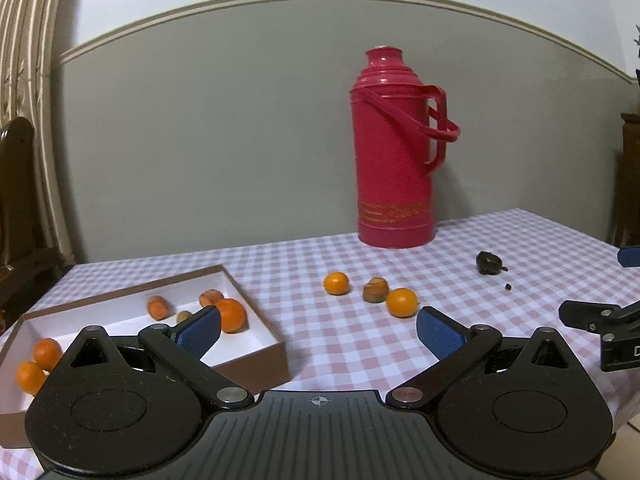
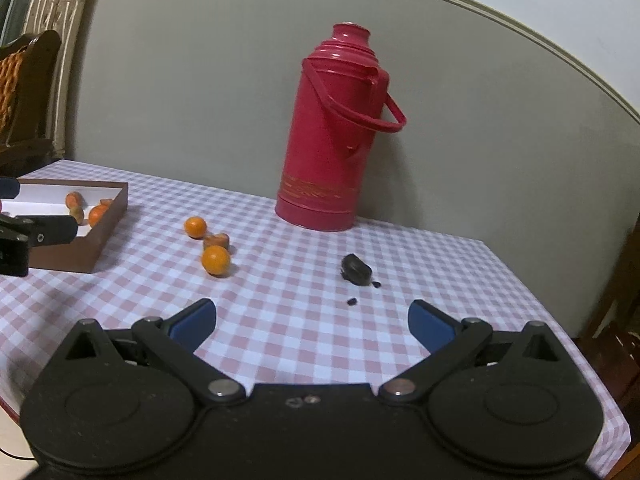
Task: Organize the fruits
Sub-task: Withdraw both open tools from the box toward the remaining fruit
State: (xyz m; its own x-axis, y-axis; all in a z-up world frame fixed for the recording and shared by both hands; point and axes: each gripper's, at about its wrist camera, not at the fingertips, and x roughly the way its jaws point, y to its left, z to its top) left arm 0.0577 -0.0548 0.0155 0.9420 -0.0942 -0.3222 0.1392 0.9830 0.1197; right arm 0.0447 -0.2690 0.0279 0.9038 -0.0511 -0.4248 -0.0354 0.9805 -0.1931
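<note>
A shallow brown box (image 1: 256,312) (image 2: 108,232) with a white inside lies on the left of the checked table and holds several oranges (image 1: 231,314). Loose on the cloth are two oranges (image 1: 336,282) (image 1: 401,302) with a brownish spoiled fruit (image 1: 375,290) between them; in the right wrist view the same group appears as an orange (image 2: 195,227), the spoiled fruit (image 2: 216,241) and an orange (image 2: 216,261). A black shrivelled fruit (image 1: 489,262) (image 2: 355,269) lies further right. My left gripper (image 1: 318,328) is open beside the box's right wall. My right gripper (image 2: 312,320) is open over bare cloth, nothing between its fingers.
A tall red thermos (image 1: 394,148) (image 2: 336,132) stands at the back against the grey wall. Small black crumbs (image 2: 352,301) lie near the black fruit. A dark wooden chair (image 1: 16,184) is at the left. The table's right edge (image 2: 560,320) drops off.
</note>
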